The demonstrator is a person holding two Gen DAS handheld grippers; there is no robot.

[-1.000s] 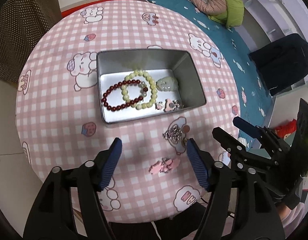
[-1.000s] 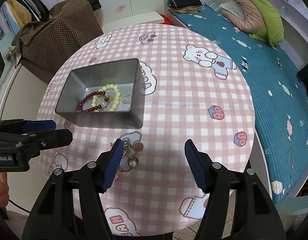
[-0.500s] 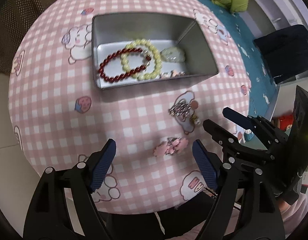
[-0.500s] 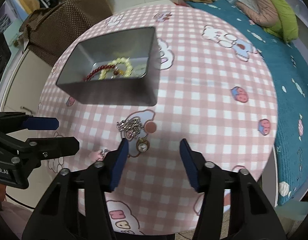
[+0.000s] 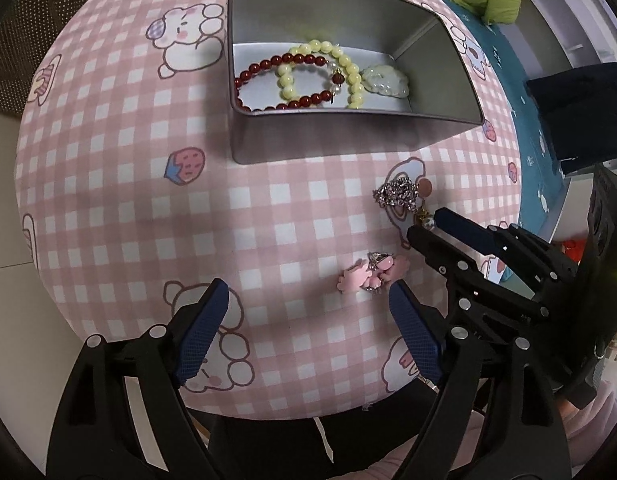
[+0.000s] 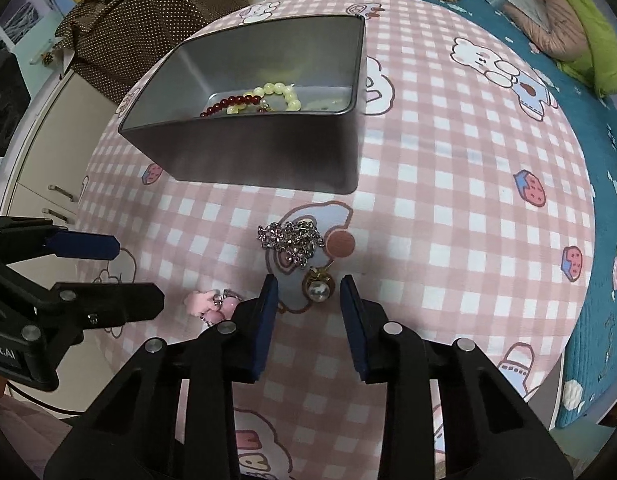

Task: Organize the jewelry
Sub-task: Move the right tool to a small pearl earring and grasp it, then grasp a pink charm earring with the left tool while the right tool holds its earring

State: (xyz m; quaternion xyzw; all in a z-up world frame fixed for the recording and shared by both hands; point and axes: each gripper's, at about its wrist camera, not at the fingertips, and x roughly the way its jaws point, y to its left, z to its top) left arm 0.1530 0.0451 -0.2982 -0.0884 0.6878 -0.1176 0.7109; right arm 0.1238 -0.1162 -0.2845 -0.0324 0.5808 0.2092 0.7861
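On the pink checked tablecloth (image 5: pixel 128 200) a silver chain (image 6: pixel 294 236) lies bunched, with a pearl pendant (image 6: pixel 318 286) at its near end. My right gripper (image 6: pixel 308 284) points down over the pendant. Its jaws are closing with the pendant between them, and the pads (image 6: pixel 268 304) are clear of it. A pink hair clip (image 5: pixel 372 276) lies just ahead of the right fingertip of my left gripper (image 5: pixel 306 292), whose jaws are opening wide with nothing between them. The metal tin (image 5: pixel 348 136) holds a red bead bracelet (image 5: pixel 264 66), a yellow bead bracelet (image 5: pixel 352 68) and a pale jade piece (image 5: pixel 384 80).
The round table's edge runs close below both grippers. A brown dotted cloth (image 6: pixel 148 28) and a white cabinet (image 6: pixel 48 152) stand to the left. A teal bed (image 6: pixel 588 80) with green and pink clothing (image 6: pixel 568 12) lies to the right. The two grippers are close together.
Both grippers have sunk toward the table. The right jaws have narrowed around the pearl pendant. The left jaws have widened a little and come near the pink clip.
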